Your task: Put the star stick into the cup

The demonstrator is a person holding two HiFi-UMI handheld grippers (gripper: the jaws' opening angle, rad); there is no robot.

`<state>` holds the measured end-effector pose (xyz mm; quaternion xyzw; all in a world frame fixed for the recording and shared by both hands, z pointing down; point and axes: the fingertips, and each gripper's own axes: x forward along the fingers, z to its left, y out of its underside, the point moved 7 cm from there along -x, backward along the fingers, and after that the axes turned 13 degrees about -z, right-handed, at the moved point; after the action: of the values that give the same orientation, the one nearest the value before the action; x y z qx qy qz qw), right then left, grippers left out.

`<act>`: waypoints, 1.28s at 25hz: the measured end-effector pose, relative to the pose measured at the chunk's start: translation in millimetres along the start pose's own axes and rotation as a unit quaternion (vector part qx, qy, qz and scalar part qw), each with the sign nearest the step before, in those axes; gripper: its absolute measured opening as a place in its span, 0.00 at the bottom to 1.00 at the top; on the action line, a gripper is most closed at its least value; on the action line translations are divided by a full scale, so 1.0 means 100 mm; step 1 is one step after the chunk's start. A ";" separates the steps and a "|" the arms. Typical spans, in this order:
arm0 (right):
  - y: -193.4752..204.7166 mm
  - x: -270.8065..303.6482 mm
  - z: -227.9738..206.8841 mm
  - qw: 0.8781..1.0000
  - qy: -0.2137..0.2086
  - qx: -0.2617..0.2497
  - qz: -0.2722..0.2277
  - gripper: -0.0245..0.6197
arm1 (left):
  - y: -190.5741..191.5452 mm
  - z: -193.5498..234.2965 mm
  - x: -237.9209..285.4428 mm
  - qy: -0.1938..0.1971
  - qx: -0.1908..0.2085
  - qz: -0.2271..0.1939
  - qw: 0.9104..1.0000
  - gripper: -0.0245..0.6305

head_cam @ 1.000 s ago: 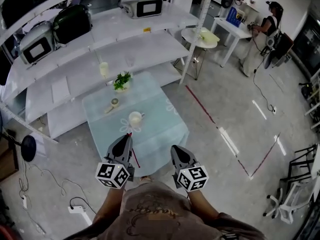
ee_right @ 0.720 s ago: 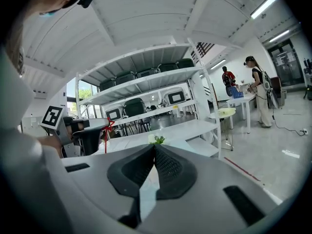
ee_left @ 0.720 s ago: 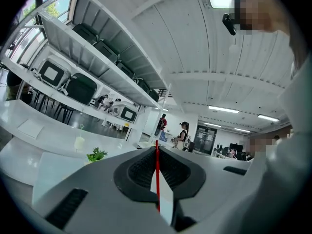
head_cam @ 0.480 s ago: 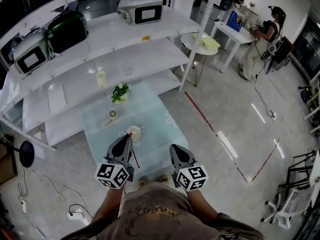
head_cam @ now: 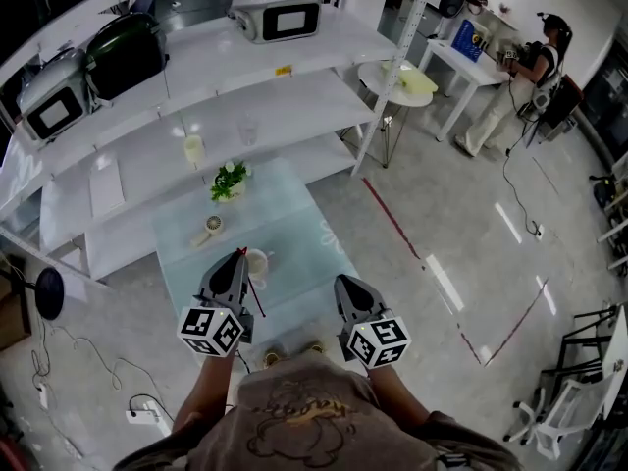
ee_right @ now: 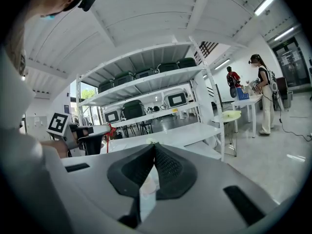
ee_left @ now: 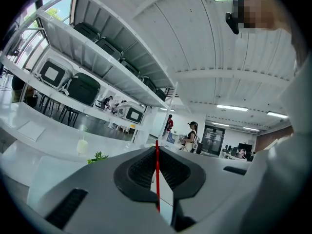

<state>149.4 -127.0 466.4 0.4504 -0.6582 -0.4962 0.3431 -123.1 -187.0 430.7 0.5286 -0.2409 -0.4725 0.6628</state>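
Observation:
My left gripper [head_cam: 237, 260] is shut on the thin red star stick [head_cam: 254, 298], which runs upright between its jaws in the left gripper view [ee_left: 157, 179]. The white cup [head_cam: 258, 261] stands on the pale glass table [head_cam: 294, 214], just right of the left gripper's tip. My right gripper [head_cam: 345, 286] hangs over the table's near edge, shut with nothing in it. In the right gripper view the right gripper [ee_right: 154, 146] shows its jaws pressed together, and the stick's red top [ee_right: 109, 130] appears at the left.
A small potted plant [head_cam: 228, 180] and a small round handheld object [head_cam: 208, 227] sit on the far part of the table. Behind it run white shelves [head_cam: 275, 96] with microwaves [head_cam: 277, 8] and a glass [head_cam: 194, 148]. A person stands far right at a desk [head_cam: 461, 57].
The table and cup have come nearer in the head view. My left gripper with the stick is now level with the cup, just left of it. The right gripper kept its place.

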 end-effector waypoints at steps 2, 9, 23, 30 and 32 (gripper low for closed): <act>0.03 0.03 -0.05 1.000 0.000 0.002 0.004 0.04 | 0.04 0.05 0.08 -0.006 -0.002 -0.003 1.000 0.09; 0.01 0.17 -0.16 1.000 -0.006 0.008 0.007 0.04 | 0.08 0.22 0.41 -0.010 0.004 -0.021 1.000 0.09; 0.15 0.30 -0.28 1.000 0.002 0.018 0.023 0.04 | 0.28 0.66 0.93 -0.023 0.020 -0.029 0.999 0.09; 0.18 0.29 -0.35 0.999 0.013 0.019 0.029 0.04 | 0.39 0.85 1.14 -0.032 0.025 -0.027 0.999 0.09; 0.20 0.27 -0.37 0.999 0.017 0.019 0.031 0.04 | 0.42 0.89 1.19 -0.033 0.027 -0.028 0.999 0.09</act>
<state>168.6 -162.7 495.6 0.4445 -0.6756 -0.4646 0.3608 -127.9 -334.3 476.8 0.5373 -0.2606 -0.5009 0.6265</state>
